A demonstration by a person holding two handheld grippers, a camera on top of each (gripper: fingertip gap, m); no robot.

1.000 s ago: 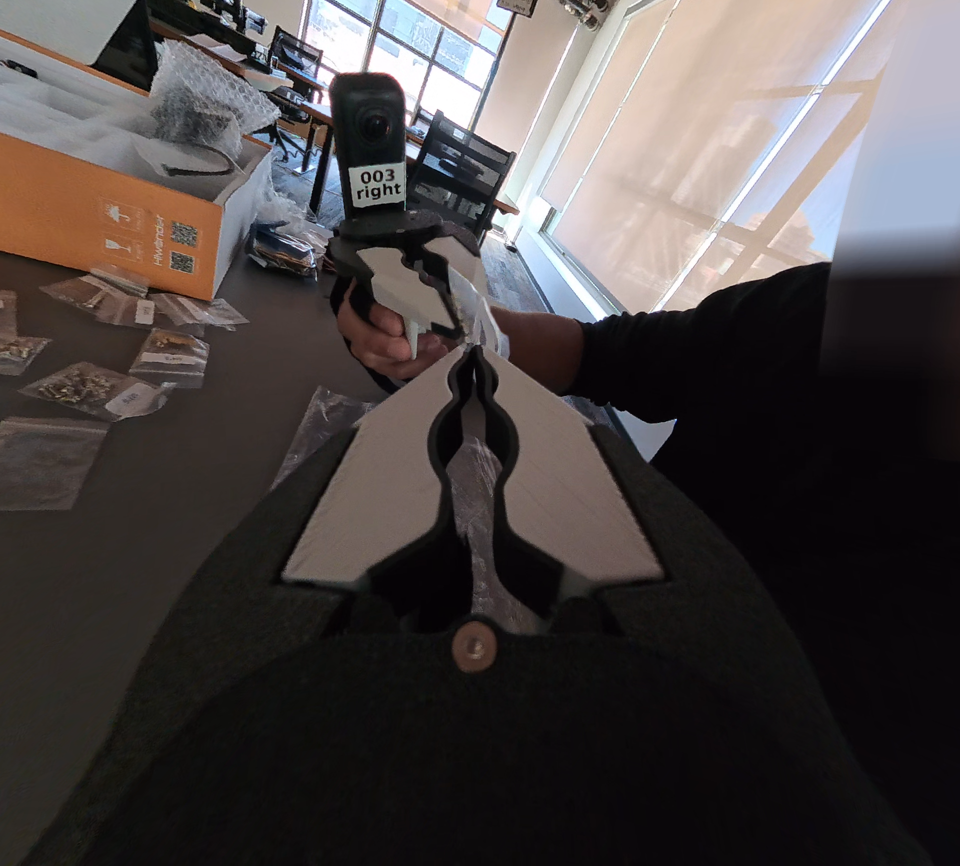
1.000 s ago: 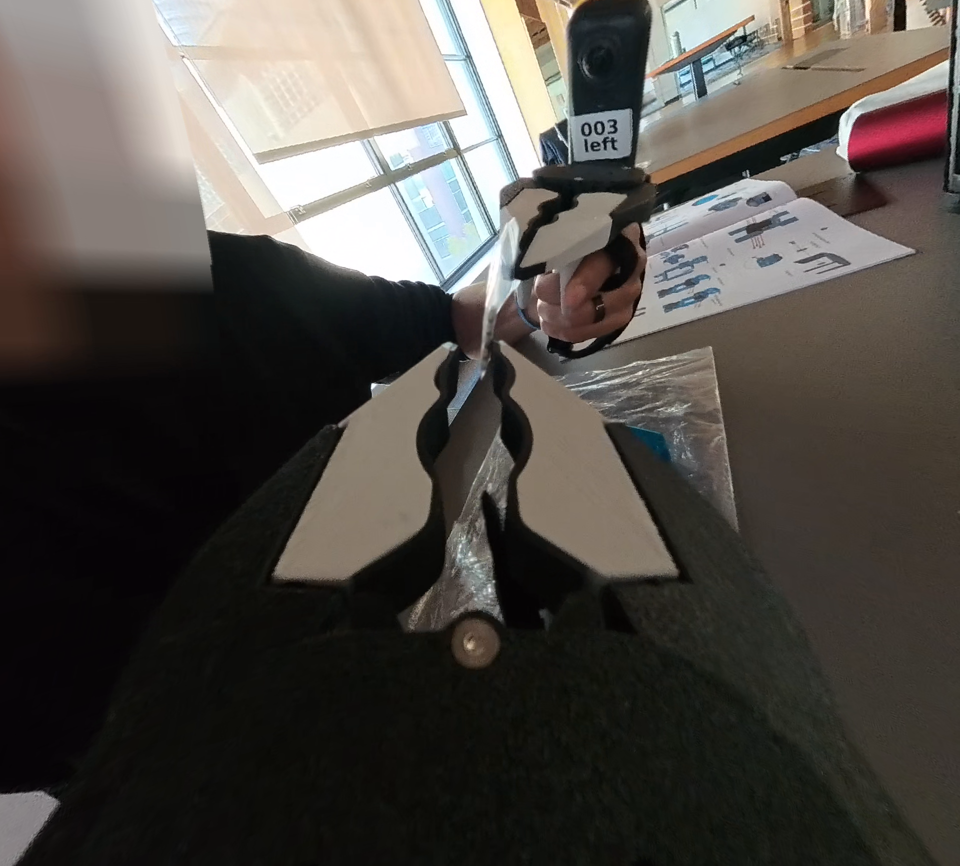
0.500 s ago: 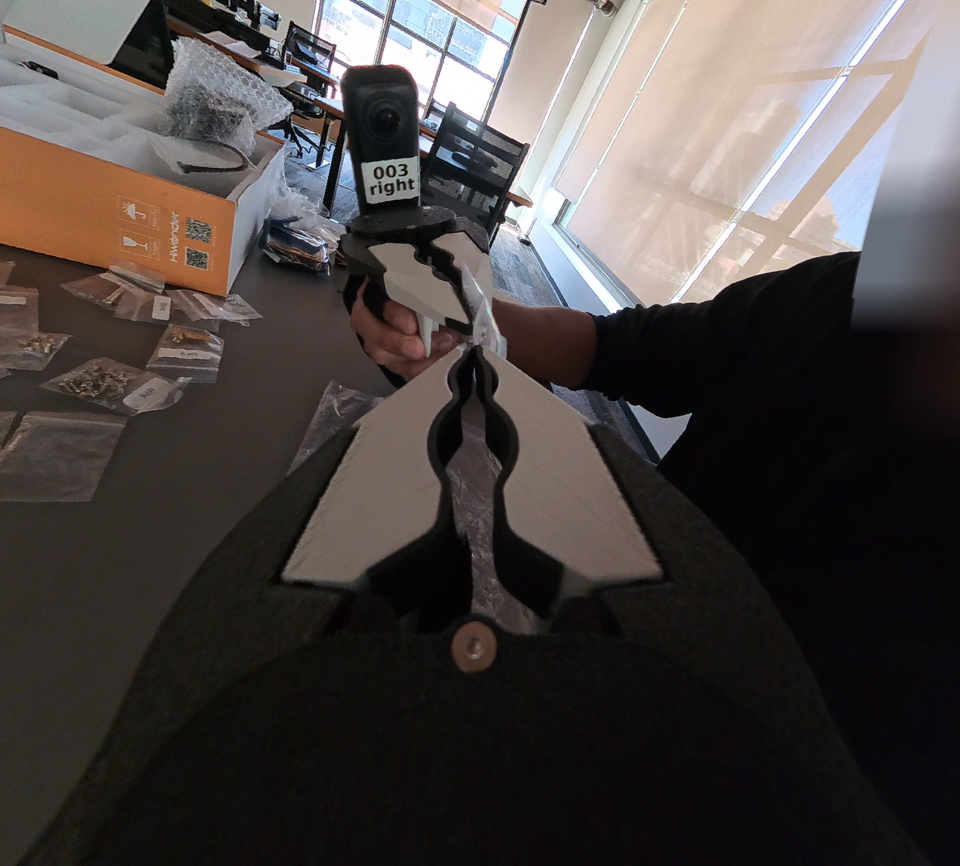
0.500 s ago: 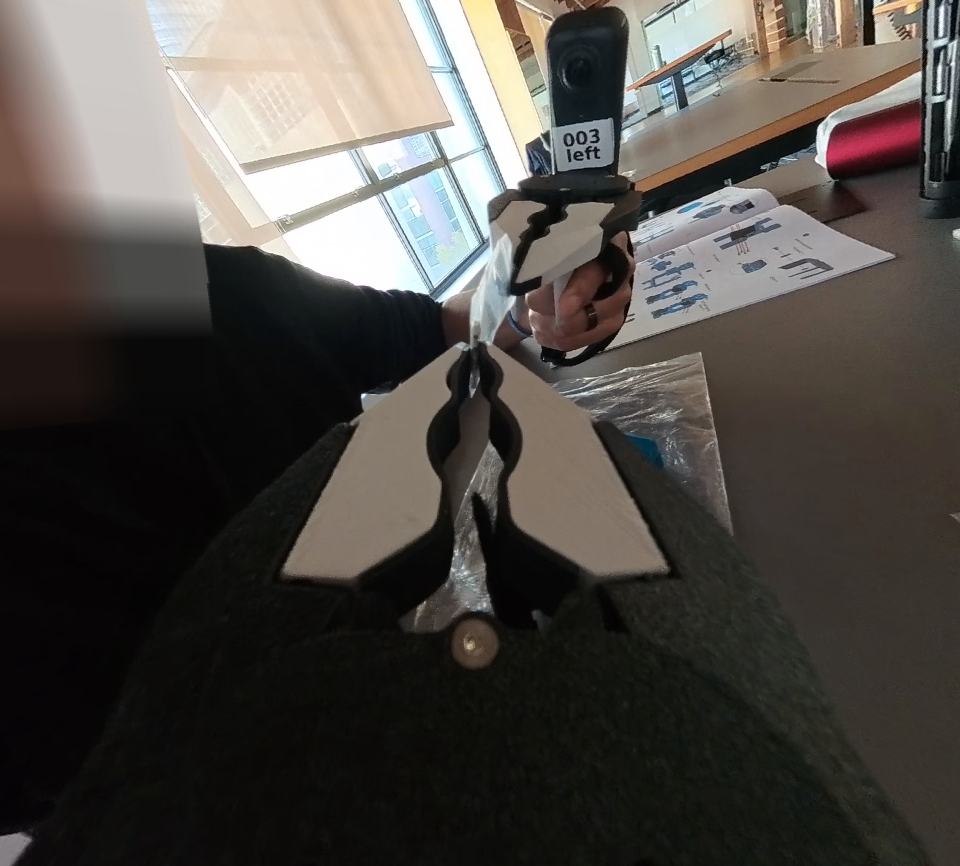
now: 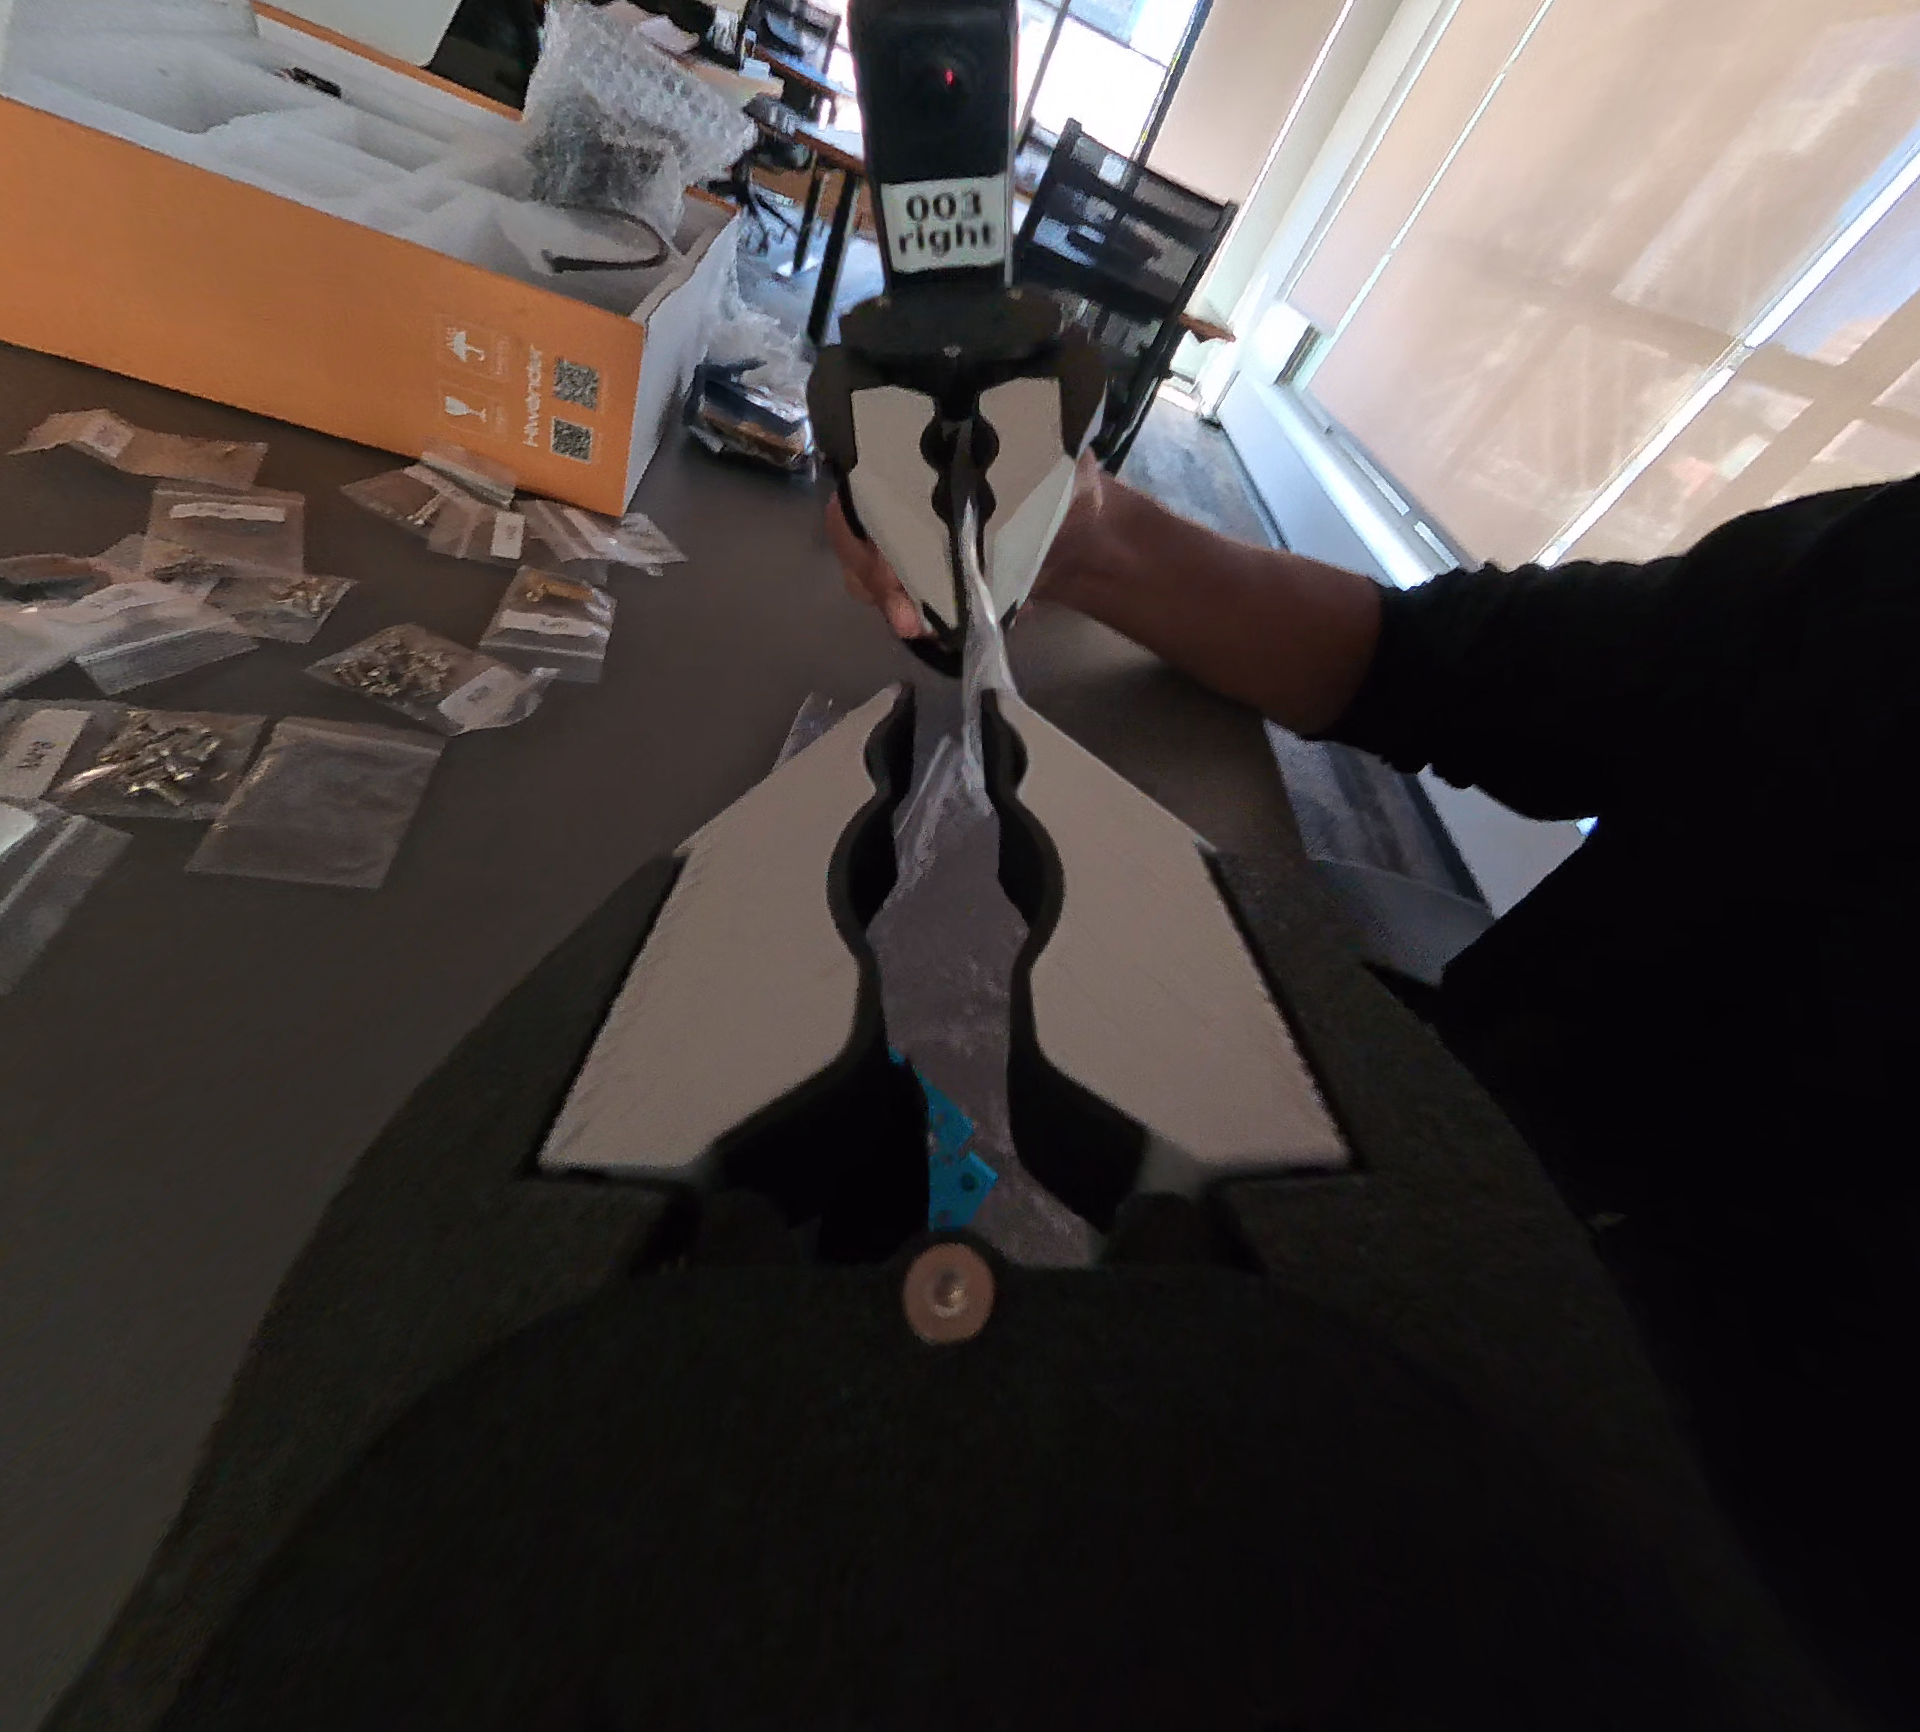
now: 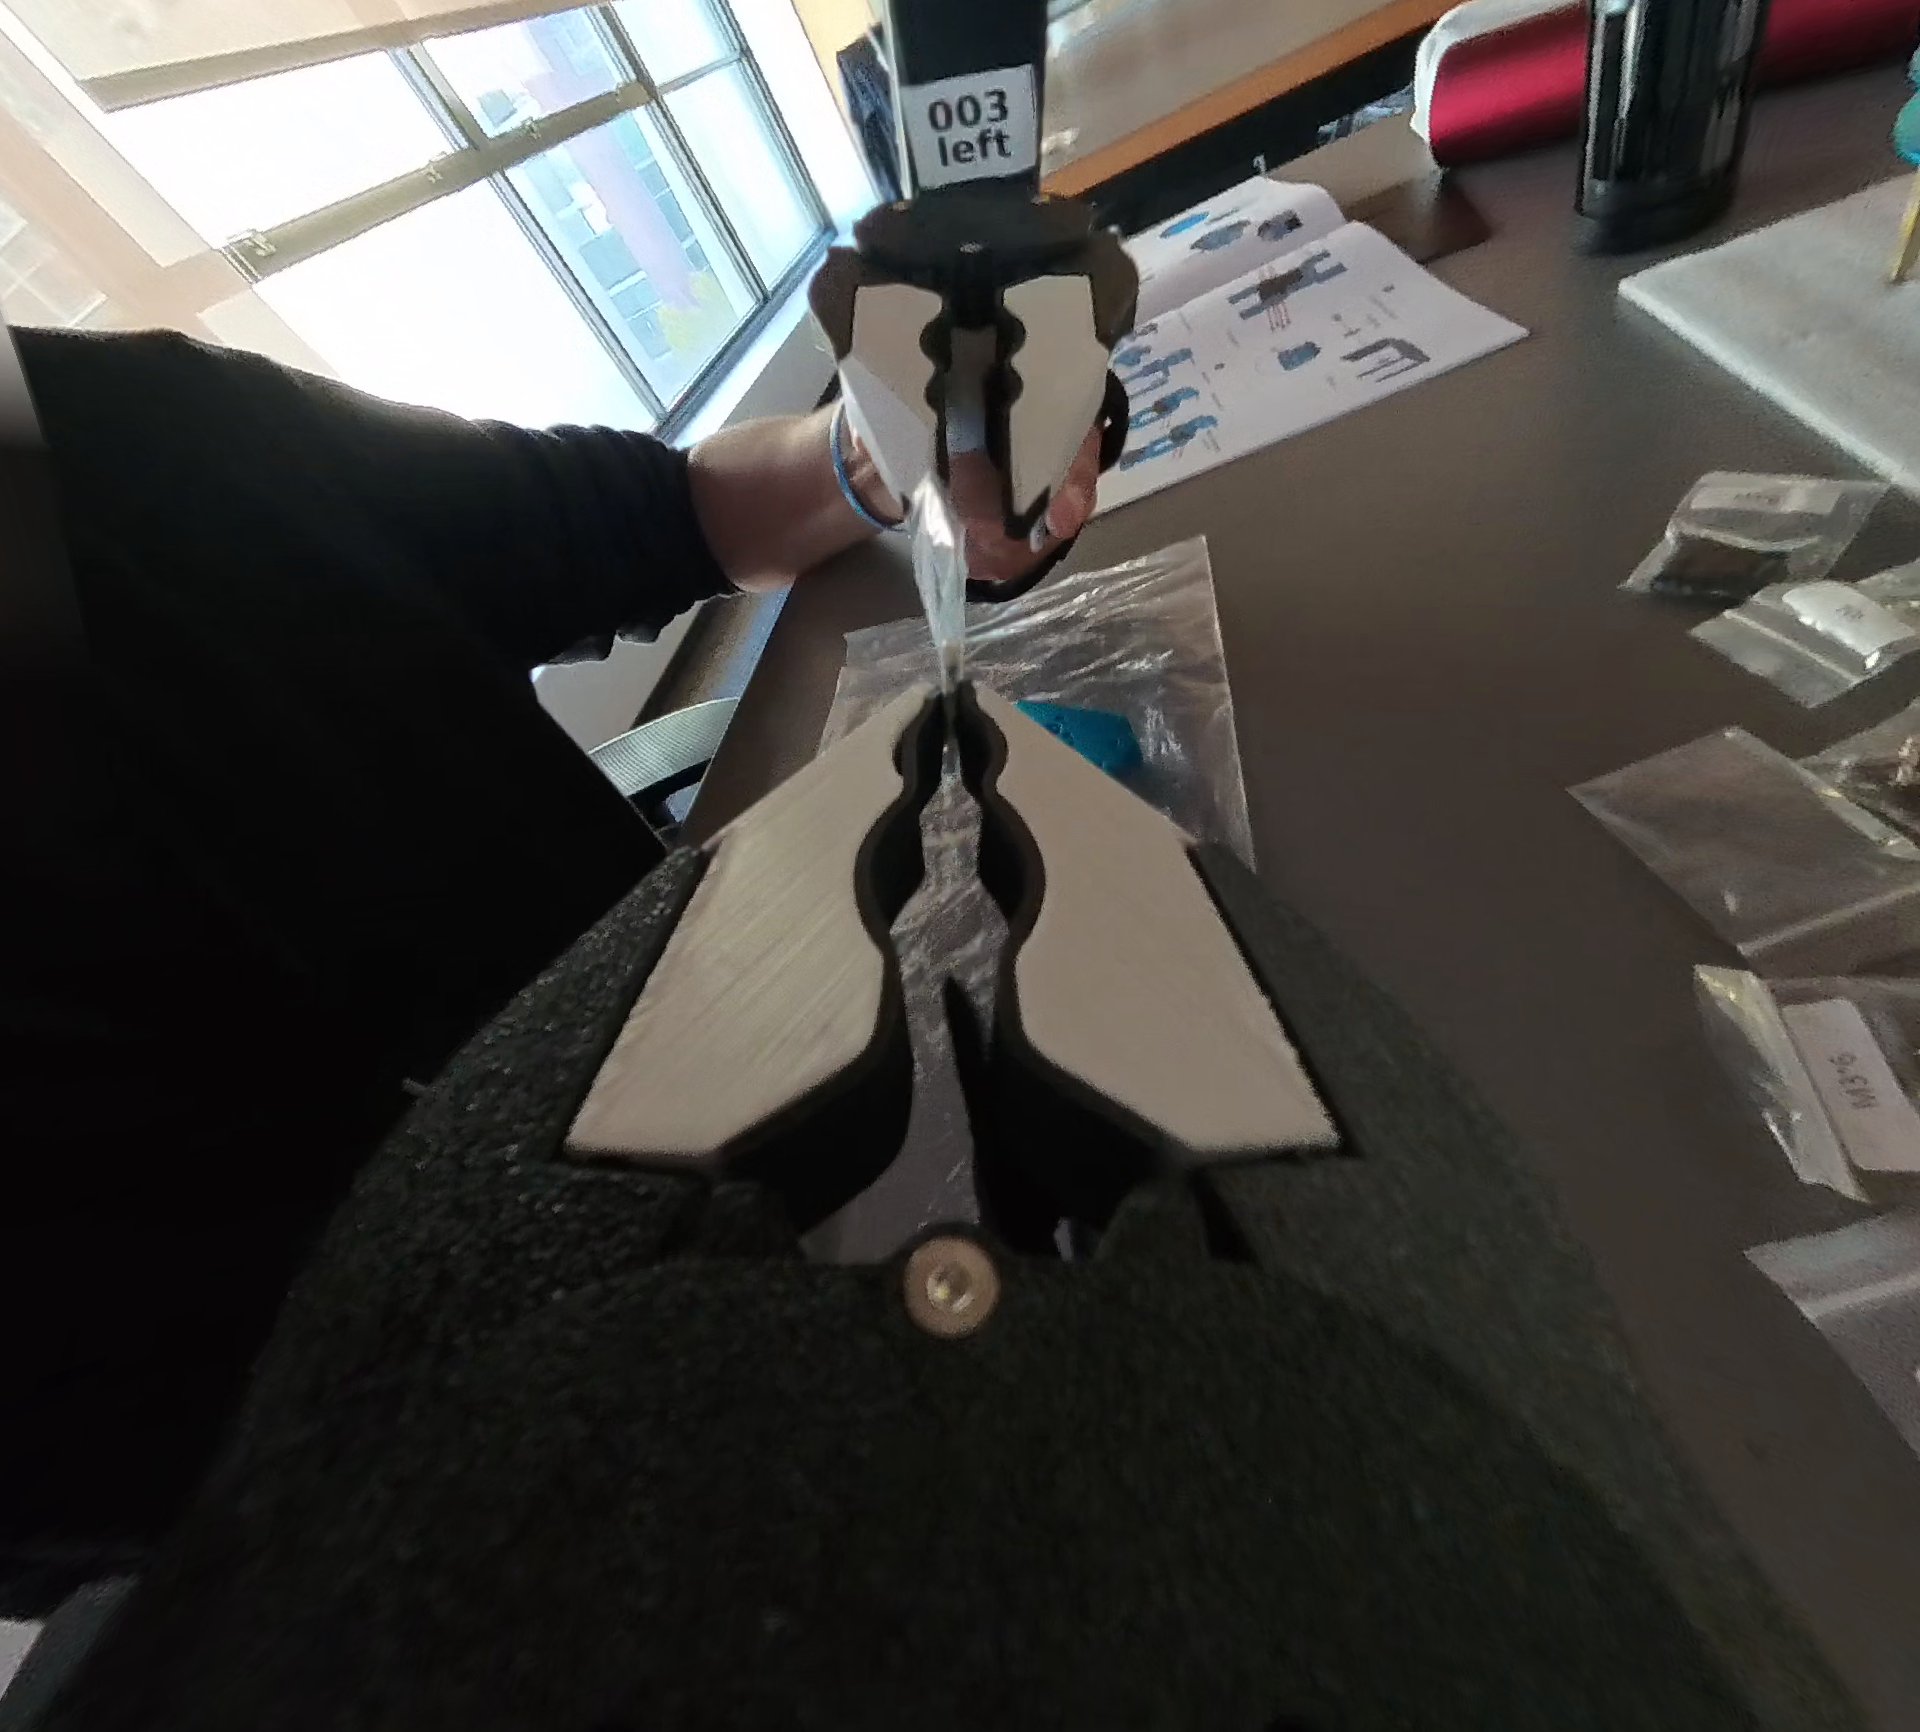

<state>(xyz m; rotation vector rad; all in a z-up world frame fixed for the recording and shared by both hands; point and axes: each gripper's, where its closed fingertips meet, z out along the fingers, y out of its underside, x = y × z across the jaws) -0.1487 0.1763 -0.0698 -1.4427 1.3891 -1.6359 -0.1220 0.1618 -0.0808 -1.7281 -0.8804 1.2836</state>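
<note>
Left gripper (image 5: 951, 706) and right gripper (image 6: 951, 695) face each other, jaws of both pinching one clear plastic bag (image 6: 940, 581) stretched toward 12 o'clock above the surface (image 6: 1455, 695).

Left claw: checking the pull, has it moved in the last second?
Yes: the left claw has backed off toward the booklet, away from the right claw, stretching the plastic bag.
</note>
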